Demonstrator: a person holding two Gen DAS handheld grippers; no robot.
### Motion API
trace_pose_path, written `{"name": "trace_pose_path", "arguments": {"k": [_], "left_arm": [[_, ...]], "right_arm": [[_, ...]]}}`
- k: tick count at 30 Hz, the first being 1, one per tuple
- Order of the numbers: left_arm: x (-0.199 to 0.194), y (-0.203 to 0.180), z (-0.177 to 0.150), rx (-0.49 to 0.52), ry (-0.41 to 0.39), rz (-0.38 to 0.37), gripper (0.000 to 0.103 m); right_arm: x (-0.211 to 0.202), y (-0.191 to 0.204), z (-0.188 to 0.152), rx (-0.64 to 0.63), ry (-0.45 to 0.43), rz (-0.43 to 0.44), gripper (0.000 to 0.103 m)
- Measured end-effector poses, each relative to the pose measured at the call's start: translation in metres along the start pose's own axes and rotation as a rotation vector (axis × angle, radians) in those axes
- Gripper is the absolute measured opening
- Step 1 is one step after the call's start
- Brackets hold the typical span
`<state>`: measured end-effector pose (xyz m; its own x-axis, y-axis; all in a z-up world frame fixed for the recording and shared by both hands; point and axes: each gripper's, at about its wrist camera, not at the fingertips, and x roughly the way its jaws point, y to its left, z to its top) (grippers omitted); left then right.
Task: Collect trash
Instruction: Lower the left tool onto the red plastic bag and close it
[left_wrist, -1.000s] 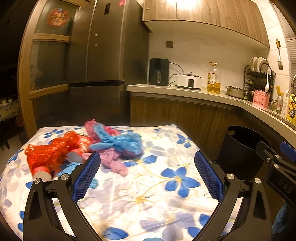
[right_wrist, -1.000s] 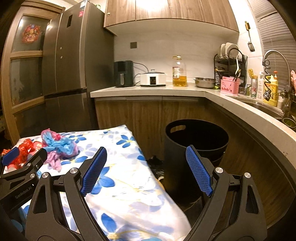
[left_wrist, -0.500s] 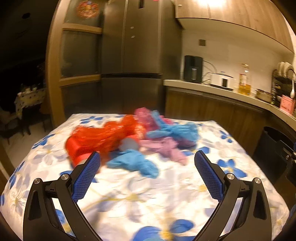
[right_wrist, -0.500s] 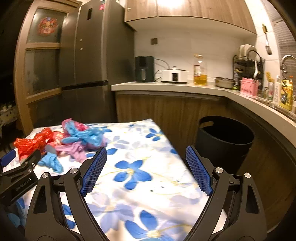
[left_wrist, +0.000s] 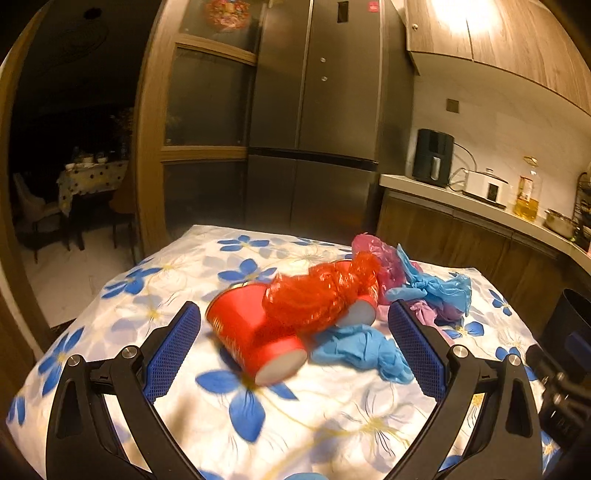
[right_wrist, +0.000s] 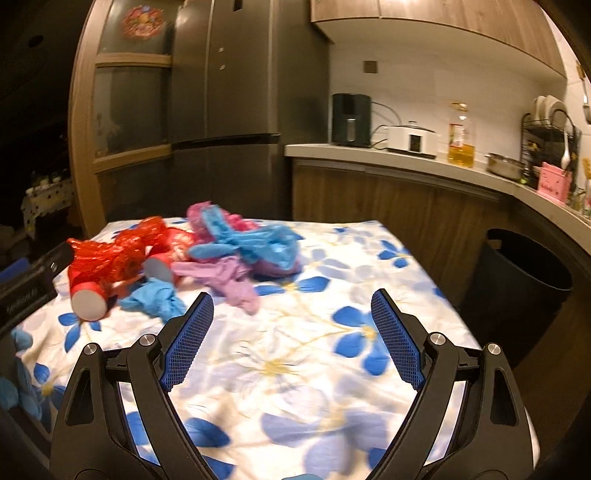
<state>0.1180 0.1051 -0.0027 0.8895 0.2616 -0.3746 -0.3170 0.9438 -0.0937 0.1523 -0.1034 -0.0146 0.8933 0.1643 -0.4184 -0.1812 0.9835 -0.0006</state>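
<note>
Left wrist view, left gripper (left_wrist: 295, 347) jaws spread wide and empty, red cups (left_wrist: 255, 336) with crumpled bags at frame centre on flowered tablecloth (left_wrist: 332, 417); right wrist view, right gripper (right_wrist: 291, 332) released, trash pile (right_wrist: 192, 254) upper left, black bin (right_wrist: 517, 280) right edge.

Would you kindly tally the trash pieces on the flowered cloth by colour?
Red cups: 2
Red plastic wrap: 1
Blue plastic pieces: 2
Pink bag: 1
Purple piece: 1
Total: 7, though the crumpled pieces overlap, so the count is approximate.
</note>
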Motion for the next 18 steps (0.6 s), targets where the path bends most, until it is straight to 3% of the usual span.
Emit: {"name": "trace_pose_path", "arguments": {"k": [4, 6, 10, 12, 14, 18], "left_arm": [[0.019, 0.003, 0.009, 0.009, 0.016, 0.0, 0.091], [0.027, 0.002, 0.01, 0.01, 0.036, -0.022, 0.075], [0.046, -0.004, 0.008, 0.045, 0.094, -0.053, 0.055], [0.055, -0.005, 0.002, 0.052, 0.134, -0.058, 0.029], [0.06, -0.004, 0.0, 0.046, 0.155, -0.069, 0.016], [0.054, -0.007, 0.0, 0.052, 0.122, -0.089, 0.007]], "right_arm": [[0.008, 0.011, -0.002, -0.009, 0.014, 0.018, 0.086], [0.012, 0.014, -0.003, -0.01, 0.023, 0.023, 0.086], [0.02, 0.018, -0.004, -0.011, 0.036, 0.029, 0.086], [0.022, 0.02, -0.004, -0.012, 0.039, 0.031, 0.086], [0.024, 0.021, -0.005, -0.014, 0.041, 0.031, 0.086], [0.027, 0.022, -0.006, -0.011, 0.049, 0.035, 0.086]]}}
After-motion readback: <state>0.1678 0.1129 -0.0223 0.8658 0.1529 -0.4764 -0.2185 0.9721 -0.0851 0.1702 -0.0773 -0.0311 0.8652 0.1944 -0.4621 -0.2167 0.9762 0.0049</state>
